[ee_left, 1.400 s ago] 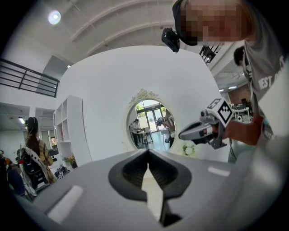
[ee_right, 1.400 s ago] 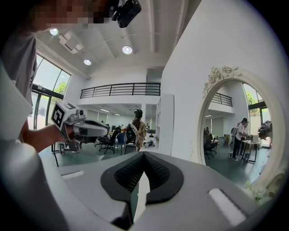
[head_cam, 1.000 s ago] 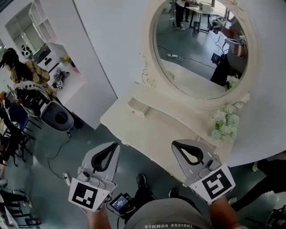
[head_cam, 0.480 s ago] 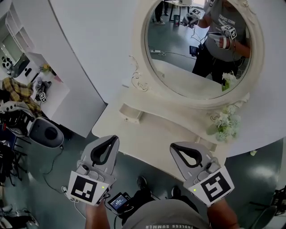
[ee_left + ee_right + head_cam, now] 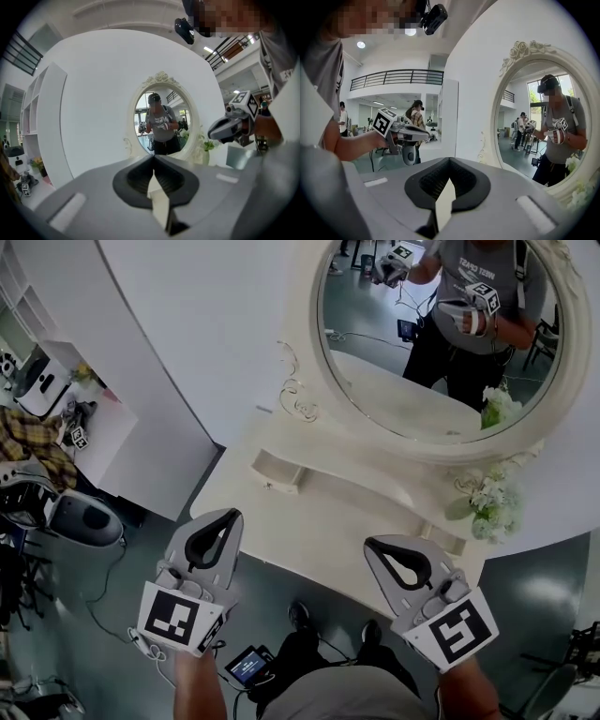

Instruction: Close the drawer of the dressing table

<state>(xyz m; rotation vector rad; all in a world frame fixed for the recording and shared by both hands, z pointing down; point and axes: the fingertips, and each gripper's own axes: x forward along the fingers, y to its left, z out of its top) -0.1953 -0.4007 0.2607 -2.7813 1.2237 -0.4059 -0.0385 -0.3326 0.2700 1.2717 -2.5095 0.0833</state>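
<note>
Both closed and empty, the left gripper (image 5: 228, 518) and right gripper (image 5: 373, 546) are hovering at the dressing table's (image 5: 319, 521) near edge, with the small drawer (image 5: 275, 469) sticking out of the back shelf ahead, nearer the left one.

The left gripper (image 5: 226, 518) and right gripper (image 5: 374, 547) are pale grey shells with black-lined teardrop openings, each bearing a black-and-white marker cube (image 5: 176, 617). The person wears a grey T-shirt (image 5: 347, 698).
</note>
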